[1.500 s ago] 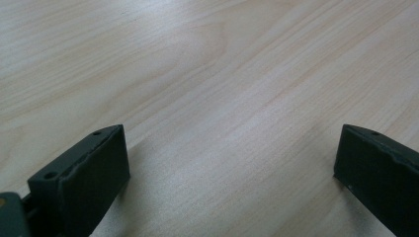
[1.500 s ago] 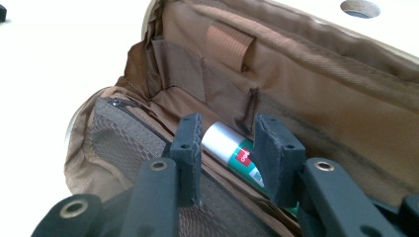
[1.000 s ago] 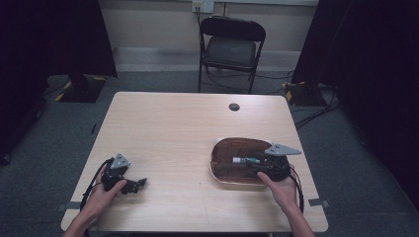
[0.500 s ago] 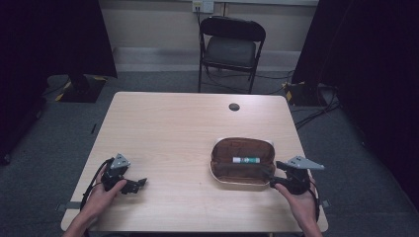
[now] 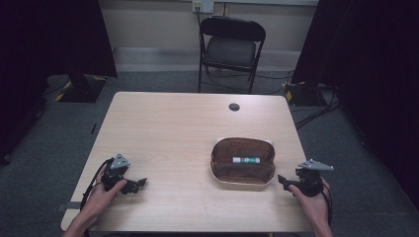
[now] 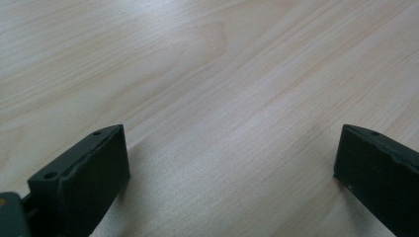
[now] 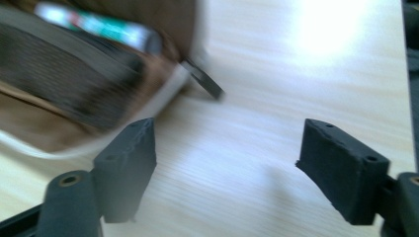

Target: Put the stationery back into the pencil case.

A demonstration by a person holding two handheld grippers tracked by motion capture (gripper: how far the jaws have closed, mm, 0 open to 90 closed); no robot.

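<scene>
An open brown pencil case (image 5: 242,173) lies on the right half of the wooden table (image 5: 173,128). A white and green marker (image 5: 246,160) rests inside it. My right gripper (image 5: 282,181) sits just right of the case near the table's front right corner, pointing at it. Its jaws have just been opening and stand open, with bare wood between them (image 7: 225,163). In the right gripper view the case (image 7: 59,103), the marker (image 7: 94,22) and a zip pull (image 7: 205,83) lie at the upper left. My left gripper (image 5: 139,184) rests at the front left, open over bare table (image 6: 232,163).
A small dark round disc (image 5: 234,106) sits in the table top near the far edge. A black folding chair (image 5: 232,44) stands behind the table. Dark curtains hang on both sides, and cables run over the grey floor at the right.
My right gripper has pulled back from the case towards the table's front right corner and sunk a little. Its jaws have spread apart. The marker stays in the case. The left gripper has kept still.
</scene>
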